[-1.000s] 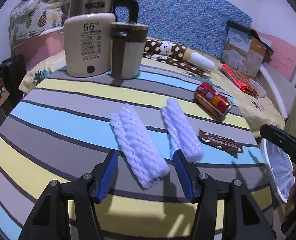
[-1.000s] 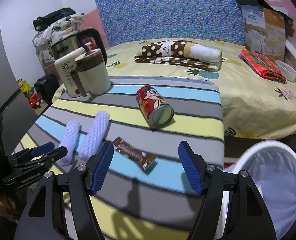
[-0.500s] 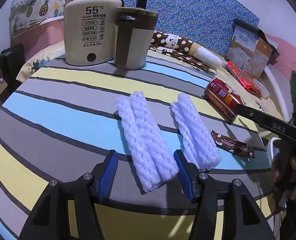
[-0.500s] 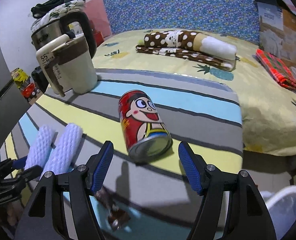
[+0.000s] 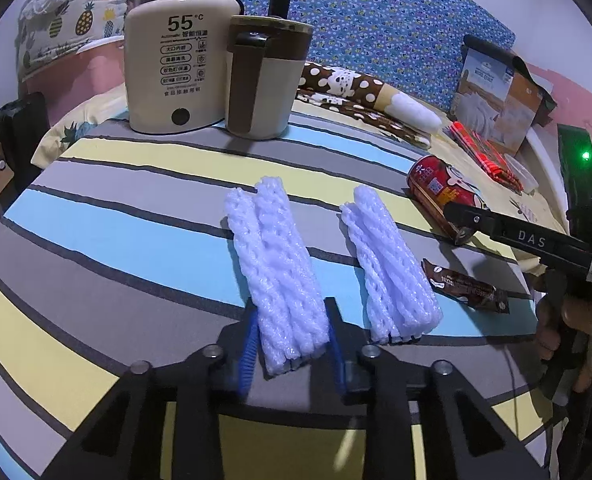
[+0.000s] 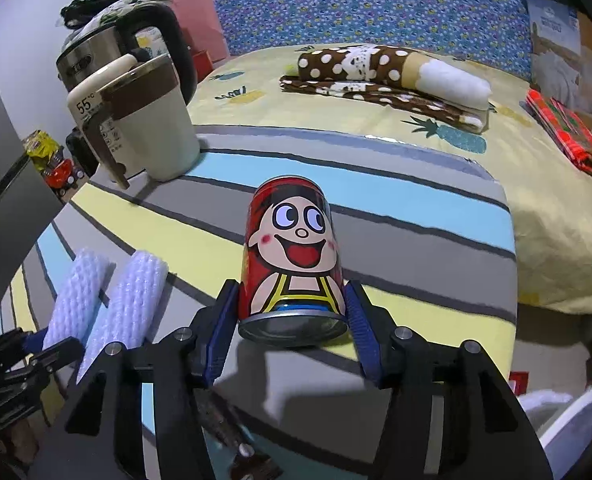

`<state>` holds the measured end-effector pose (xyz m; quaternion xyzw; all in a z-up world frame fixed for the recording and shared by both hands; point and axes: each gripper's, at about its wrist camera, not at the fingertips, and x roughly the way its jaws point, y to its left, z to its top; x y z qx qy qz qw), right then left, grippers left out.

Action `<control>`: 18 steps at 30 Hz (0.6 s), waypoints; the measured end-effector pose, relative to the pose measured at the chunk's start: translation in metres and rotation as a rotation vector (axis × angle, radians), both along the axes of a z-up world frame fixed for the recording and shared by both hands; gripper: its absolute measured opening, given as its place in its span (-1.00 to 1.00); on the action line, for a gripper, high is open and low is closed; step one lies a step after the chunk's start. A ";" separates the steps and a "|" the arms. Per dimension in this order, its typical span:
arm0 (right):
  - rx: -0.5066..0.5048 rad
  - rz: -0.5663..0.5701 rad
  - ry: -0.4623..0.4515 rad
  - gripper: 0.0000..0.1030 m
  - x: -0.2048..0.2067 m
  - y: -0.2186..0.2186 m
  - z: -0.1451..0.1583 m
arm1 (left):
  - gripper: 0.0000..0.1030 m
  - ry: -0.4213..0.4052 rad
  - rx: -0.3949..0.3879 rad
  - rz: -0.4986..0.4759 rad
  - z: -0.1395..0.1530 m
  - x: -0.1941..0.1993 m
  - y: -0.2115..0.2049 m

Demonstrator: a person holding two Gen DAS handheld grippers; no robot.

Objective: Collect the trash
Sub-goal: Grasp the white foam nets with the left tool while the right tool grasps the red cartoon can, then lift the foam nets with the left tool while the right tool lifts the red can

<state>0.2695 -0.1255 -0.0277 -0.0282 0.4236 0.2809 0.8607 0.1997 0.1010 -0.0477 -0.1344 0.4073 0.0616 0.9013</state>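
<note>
On the left I have the left tongs narrowed around the near end of a white foam fruit net, blue pads touching both its sides. The net lies flat on the striped desk, and its long axis runs away from me toward the kettle and the cream lidded mug at the far edge, so the tongs straddle it across its short width. That suits a straight lift, I think.

Just right of it a second foam net lies parallel and untouched, and beyond that a brown snack wrapper sits flat, near the right edge.

Further right, my right tongs are drawn in on the red cartoon drink can. The can lies on its side with its metal end toward me and its long axis pointing away, straight between the fingers. The pads look pressed to its sides, though I can't be sure how firmly.

At the far right, below the desk edge, I see the white rim of the trash bin. It is nearest the right tongs, so I judge the can should go first, swung right and down.
</note>
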 end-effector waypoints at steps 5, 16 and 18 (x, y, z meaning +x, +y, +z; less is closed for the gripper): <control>0.022 -0.037 -0.004 0.07 -0.005 -0.006 0.004 | -0.49 -0.015 0.028 -0.012 0.004 -0.005 -0.003; 0.065 -0.089 -0.062 0.06 -0.038 -0.023 0.022 | -0.53 -0.054 0.089 -0.041 0.019 -0.028 -0.018; 0.075 -0.093 -0.075 0.06 -0.045 -0.026 0.026 | -0.54 -0.062 0.095 -0.045 0.022 -0.032 -0.019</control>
